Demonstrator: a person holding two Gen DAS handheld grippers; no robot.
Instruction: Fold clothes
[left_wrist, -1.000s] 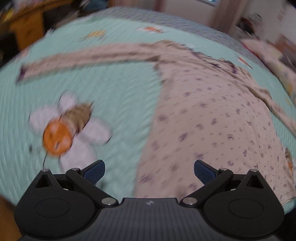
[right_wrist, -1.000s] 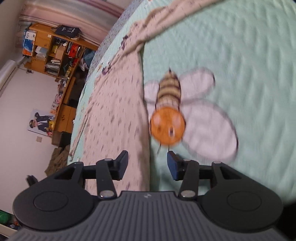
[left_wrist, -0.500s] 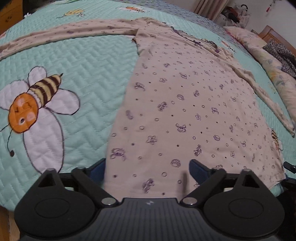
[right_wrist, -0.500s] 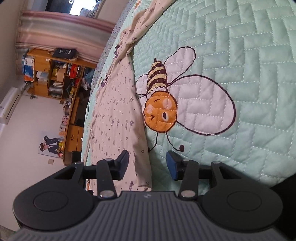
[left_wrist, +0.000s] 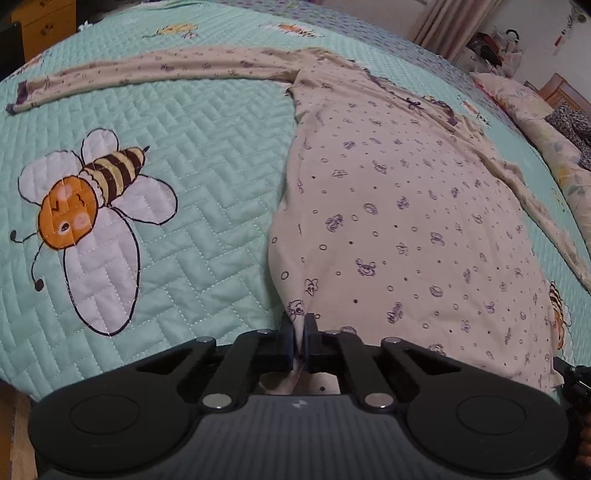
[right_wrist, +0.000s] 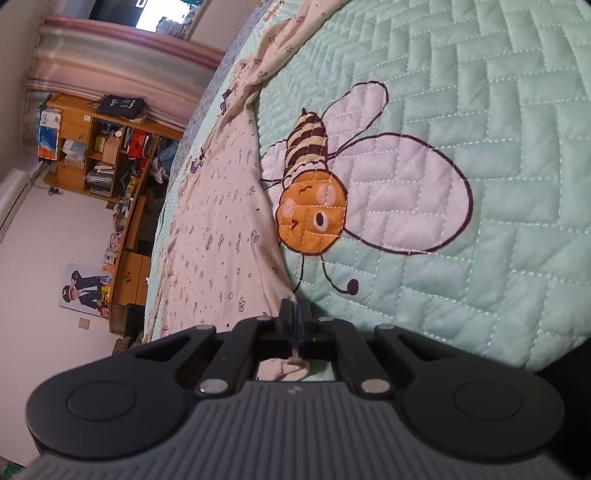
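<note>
Your left tongs (left_wrist: 300, 334) are clamped tight on the near hem corner of the long-sleeved top (left_wrist: 406, 221), which lies spread flat on the mint quilted bedspread (left_wrist: 207, 147), sleeves stretched out to either side. Your right tongs (right_wrist: 295, 325) are pinched closed on the opposite hem corner, just beside a stitched bee (right_wrist: 314, 206).

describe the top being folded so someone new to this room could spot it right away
On the mint quilted bedspread with stitched bees, the long-sleeved top lies flat, sleeves spread. It is pale pink with tiny purple prints, its hem pinched by the left tongs and right tongs.
</note>
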